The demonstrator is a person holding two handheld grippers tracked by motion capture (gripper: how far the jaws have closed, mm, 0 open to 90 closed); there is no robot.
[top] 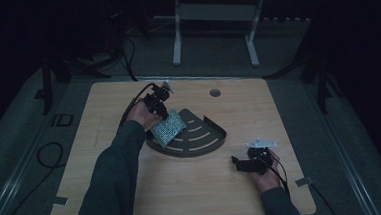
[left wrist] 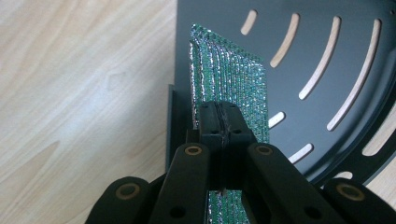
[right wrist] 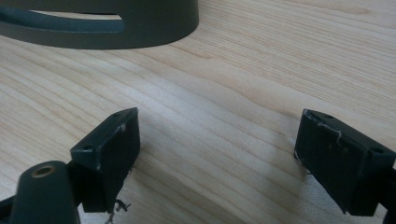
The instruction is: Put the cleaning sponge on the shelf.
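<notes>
We see a green, glittering mesh pad (left wrist: 231, 88) pinched edge-on in our left claw (left wrist: 219, 123) over the dark slotted tray (left wrist: 327, 28) — right claw (right wrist: 217, 154) gapes wide above bare tabletop (right wrist: 261, 60).

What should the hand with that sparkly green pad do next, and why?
Probably lower it a little and let go. The left gripper is shut on the sparkly green pad, held on edge over the dark slotted tray. The right gripper waits open, apart.
</notes>
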